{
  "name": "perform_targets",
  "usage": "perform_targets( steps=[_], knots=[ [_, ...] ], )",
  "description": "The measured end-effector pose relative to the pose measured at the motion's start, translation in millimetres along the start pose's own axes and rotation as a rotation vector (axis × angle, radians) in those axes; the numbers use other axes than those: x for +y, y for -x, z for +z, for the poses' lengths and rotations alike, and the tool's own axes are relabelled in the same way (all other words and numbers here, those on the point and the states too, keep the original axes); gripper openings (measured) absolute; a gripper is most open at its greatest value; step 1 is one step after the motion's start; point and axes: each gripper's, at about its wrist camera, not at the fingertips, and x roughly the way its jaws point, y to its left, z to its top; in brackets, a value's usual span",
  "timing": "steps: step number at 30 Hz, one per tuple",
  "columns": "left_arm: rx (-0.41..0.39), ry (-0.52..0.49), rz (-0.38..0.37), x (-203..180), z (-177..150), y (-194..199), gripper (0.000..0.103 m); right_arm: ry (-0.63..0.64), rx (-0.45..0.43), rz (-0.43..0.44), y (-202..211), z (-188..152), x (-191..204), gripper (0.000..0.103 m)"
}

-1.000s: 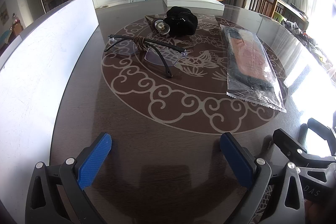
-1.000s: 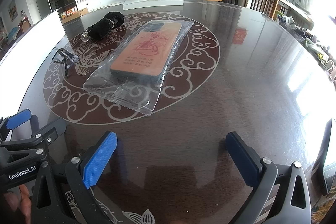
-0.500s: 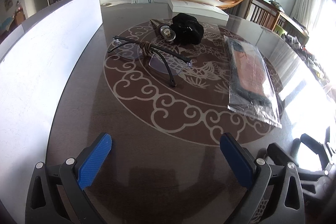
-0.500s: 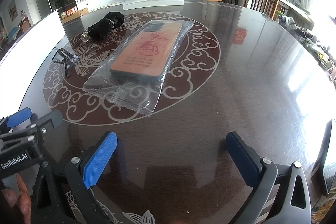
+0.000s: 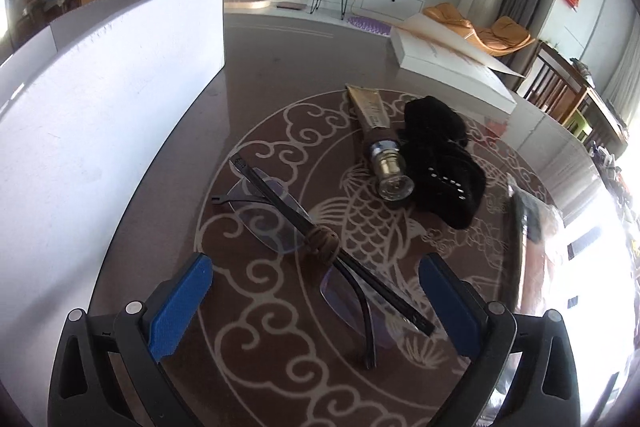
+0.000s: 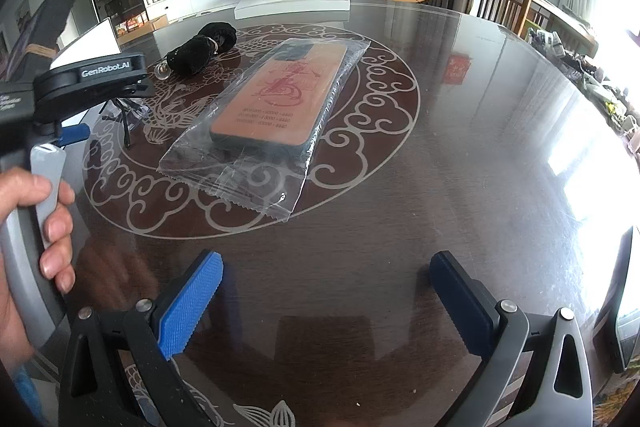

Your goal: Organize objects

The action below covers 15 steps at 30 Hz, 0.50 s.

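The left gripper (image 5: 316,291) has advanced, jaws spread, to straddle the glasses (image 5: 304,243) near the surface's left edge, so they look like the first pick; the right gripper (image 6: 326,291) waits, spread and empty.

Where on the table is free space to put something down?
Bare table lies right of the bagged phone case and before the right gripper. Crowded: the glasses, tube and black cloth cluster near the left gripper.
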Motion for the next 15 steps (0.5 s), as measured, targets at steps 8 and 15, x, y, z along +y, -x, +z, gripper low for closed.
perform_targets(
  steps=[8,15],
  knots=[
    [-0.036,-0.187,0.015,-14,-1,-3,0.05,0.0,0.0,0.0,0,0,0,0.103],
    [0.003,-0.349,-0.11,-10,-43,36,0.024,0.001,0.0,0.001,0,0,0,0.103]
  ],
)
